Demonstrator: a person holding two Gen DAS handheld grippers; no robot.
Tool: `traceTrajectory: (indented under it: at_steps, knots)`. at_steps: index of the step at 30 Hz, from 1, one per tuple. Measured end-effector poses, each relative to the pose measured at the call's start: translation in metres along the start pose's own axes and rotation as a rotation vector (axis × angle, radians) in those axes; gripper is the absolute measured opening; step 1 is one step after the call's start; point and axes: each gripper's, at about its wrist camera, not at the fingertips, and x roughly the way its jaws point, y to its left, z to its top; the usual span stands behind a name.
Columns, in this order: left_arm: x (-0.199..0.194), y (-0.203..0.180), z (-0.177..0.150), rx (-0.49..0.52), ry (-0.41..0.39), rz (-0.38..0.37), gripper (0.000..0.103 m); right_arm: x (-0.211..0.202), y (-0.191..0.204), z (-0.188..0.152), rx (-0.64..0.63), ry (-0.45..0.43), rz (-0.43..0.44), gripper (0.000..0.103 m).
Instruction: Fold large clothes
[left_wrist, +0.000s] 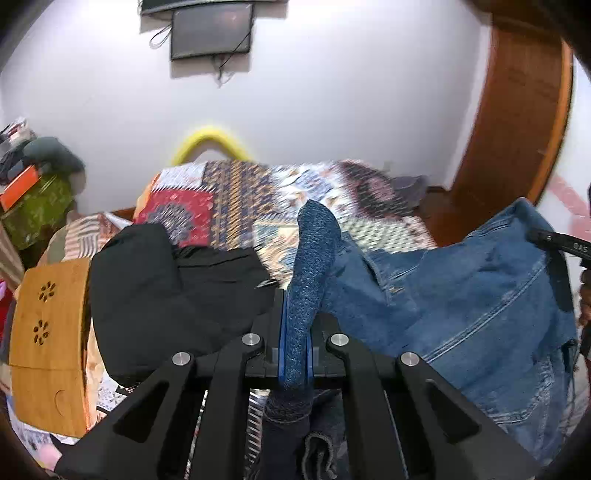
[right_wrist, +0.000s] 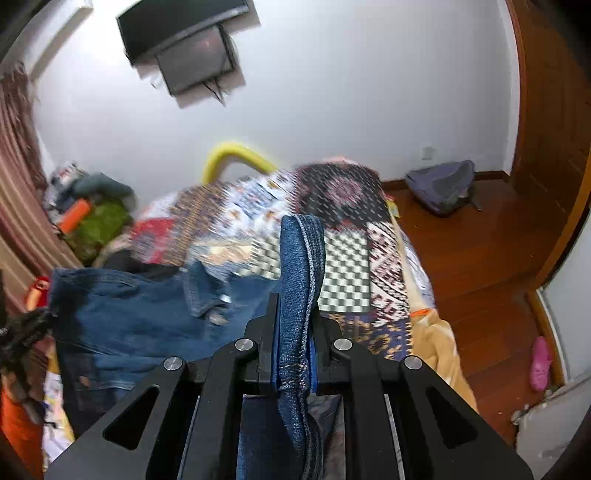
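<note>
A blue denim jacket (left_wrist: 461, 295) hangs stretched between my two grippers above the bed. My left gripper (left_wrist: 297, 314) is shut on a bunched edge of the denim, which sticks up between its fingers. My right gripper (right_wrist: 295, 317) is shut on another folded denim edge, and the rest of the jacket (right_wrist: 140, 317) spreads to its left. The right gripper's black tip (left_wrist: 561, 242) shows at the far right of the left wrist view, pinching the jacket.
A patchwork quilt (right_wrist: 343, 266) covers the bed. A black garment (left_wrist: 155, 295) lies on its left side beside a wooden box (left_wrist: 48, 339). A grey backpack (right_wrist: 443, 184) and pink slipper (right_wrist: 540, 363) lie on the wooden floor. Clutter (left_wrist: 33, 199) piles at left.
</note>
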Motion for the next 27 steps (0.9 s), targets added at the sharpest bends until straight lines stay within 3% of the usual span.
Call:
traceTrajectory:
  at_steps: [4, 7, 11, 19, 23, 25, 27]
  knots:
    - [0.064, 0.019, -0.017, -0.012, 0.119, 0.071, 0.007, 0.058, -0.025, -0.016, 0.056, 0.118, -0.049, 0.01]
    - [0.1, 0.033, -0.036, -0.026, 0.173, 0.153, 0.008, 0.094, -0.042, -0.035, 0.049, 0.194, -0.138, 0.011]
    - [0.112, 0.05, -0.042, -0.082, 0.179, 0.106, 0.013, 0.122, -0.069, -0.056, 0.087, 0.272, -0.181, 0.012]
    - [0.097, 0.037, -0.041, -0.023, 0.207, 0.131, 0.016, 0.09, -0.074, -0.055, 0.131, 0.324, -0.193, 0.021]
    - [0.077, 0.034, -0.041, -0.003, 0.185, 0.167, 0.048, 0.053, -0.061, -0.05, 0.09, 0.277, -0.145, 0.029]
    - [0.062, 0.031, -0.042, 0.007, 0.165, 0.166, 0.053, 0.031, -0.052, -0.049, 0.066, 0.237, -0.136, 0.043]
    - [0.043, 0.027, -0.044, 0.009, 0.161, 0.152, 0.054, 0.009, -0.043, -0.051, 0.034, 0.197, -0.132, 0.044]
